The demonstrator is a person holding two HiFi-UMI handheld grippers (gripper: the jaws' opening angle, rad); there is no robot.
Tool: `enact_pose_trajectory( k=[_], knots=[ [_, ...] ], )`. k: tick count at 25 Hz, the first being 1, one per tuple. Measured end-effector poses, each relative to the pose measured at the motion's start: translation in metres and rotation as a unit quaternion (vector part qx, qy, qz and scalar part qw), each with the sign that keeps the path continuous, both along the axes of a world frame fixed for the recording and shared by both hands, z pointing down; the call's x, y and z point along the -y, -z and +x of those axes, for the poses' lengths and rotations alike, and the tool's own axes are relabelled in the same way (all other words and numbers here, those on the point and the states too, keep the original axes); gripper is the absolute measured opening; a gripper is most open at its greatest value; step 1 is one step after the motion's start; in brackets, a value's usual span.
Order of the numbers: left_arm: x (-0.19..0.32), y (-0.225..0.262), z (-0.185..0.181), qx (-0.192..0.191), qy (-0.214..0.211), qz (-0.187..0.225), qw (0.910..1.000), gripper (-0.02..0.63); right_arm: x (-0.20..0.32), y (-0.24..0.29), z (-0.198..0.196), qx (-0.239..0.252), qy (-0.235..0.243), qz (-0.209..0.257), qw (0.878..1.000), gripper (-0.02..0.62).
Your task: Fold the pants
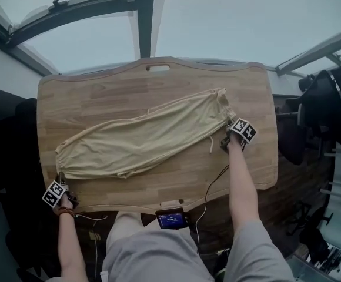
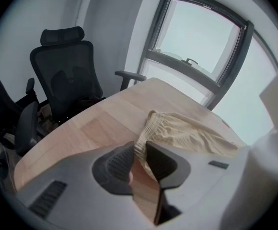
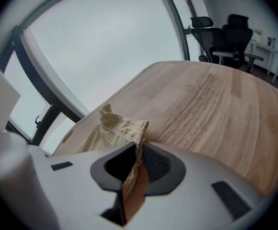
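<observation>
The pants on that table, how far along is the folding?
Done, it seems: the pants lie flat across the table, one leg apparently over the other. In hand: the left gripper pinches one end, the right gripper the other. Remaining: folding them end to end.

Wooden table, large windows, black office chairs

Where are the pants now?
Head view: the pants lie diagonally across the wooden table, ends pinched by the left hand-held gripper and the right hand-held gripper.
</observation>
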State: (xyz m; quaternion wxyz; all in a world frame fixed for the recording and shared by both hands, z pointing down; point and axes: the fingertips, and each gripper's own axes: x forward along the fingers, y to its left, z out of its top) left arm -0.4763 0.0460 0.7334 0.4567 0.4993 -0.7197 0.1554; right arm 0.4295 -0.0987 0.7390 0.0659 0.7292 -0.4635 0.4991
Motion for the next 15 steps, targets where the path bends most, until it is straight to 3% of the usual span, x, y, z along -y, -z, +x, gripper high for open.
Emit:
enact_pose_trajectory(
  k=[2, 4, 7, 10, 12, 15],
  knots=[
    [-0.001, 0.004, -0.002, -0.003, 0.005, 0.007, 1.0000, 0.083, 0.009, 0.021, -0.009, -0.021, 0.011, 0.042, 0.999, 0.040],
    [-0.001, 0.006, -0.001, -0.008, 0.010, 0.015, 0.9998, 0.083, 0.018, 0.056, -0.026, -0.069, 0.059, 0.089, 0.992, 0.038],
    [0.003, 0.009, 0.004, -0.022, 0.013, 0.029, 0.9992, 0.083, 0.026, 0.121, -0.077, -0.161, 0.176, 0.153, 0.959, 0.038],
    [0.006, 0.014, 0.005, -0.038, 0.015, 0.044, 0.9982, 0.083, 0.023, 0.169, -0.169, -0.247, 0.314, 0.185, 0.898, 0.038],
    [0.008, 0.018, 0.009, -0.045, 0.009, 0.054, 0.9975, 0.083, 0.014, 0.186, -0.244, -0.290, 0.408, 0.191, 0.844, 0.037],
    [0.006, 0.025, 0.010, -0.039, -0.019, 0.055, 0.9975, 0.083, -0.016, 0.183, -0.364, -0.309, 0.525, 0.193, 0.769, 0.037]
  ],
)
